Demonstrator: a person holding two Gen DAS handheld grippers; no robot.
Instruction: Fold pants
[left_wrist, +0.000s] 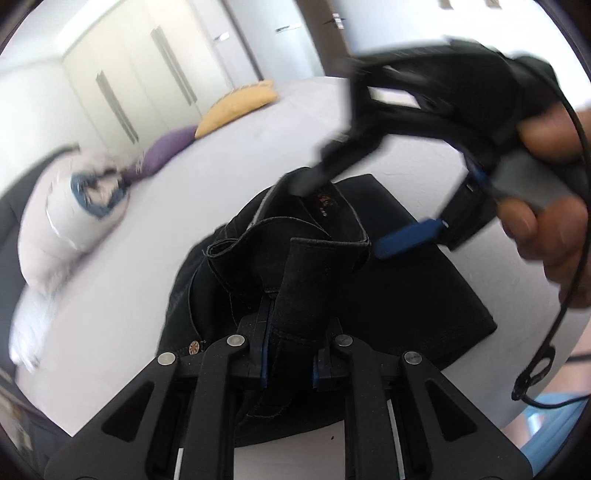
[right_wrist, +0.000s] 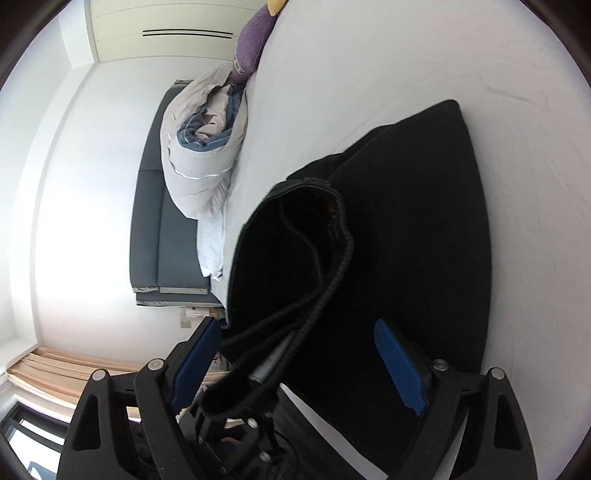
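Black pants (left_wrist: 399, 280) lie partly folded on a white bed (left_wrist: 155, 236). My left gripper (left_wrist: 290, 354) is shut on a raised fold of the pants' waistband, lifting it above the folded part. My right gripper (left_wrist: 354, 218) shows in the left wrist view, hand-held, its jaws spread around the far side of the waistband. In the right wrist view the waistband (right_wrist: 295, 266) hangs between the open blue pads (right_wrist: 400, 369) of my right gripper (right_wrist: 299, 365), touching neither. The folded pants (right_wrist: 424, 240) lie beyond on the bed (right_wrist: 388, 66).
A rolled white and blue duvet (left_wrist: 70, 210) lies at the bed's head, with a purple pillow (left_wrist: 166, 151) and a yellow pillow (left_wrist: 236, 107) beside it. White wardrobes (left_wrist: 122, 81) stand behind. A dark headboard (right_wrist: 159, 229) and a curtain (right_wrist: 55, 373) show in the right wrist view.
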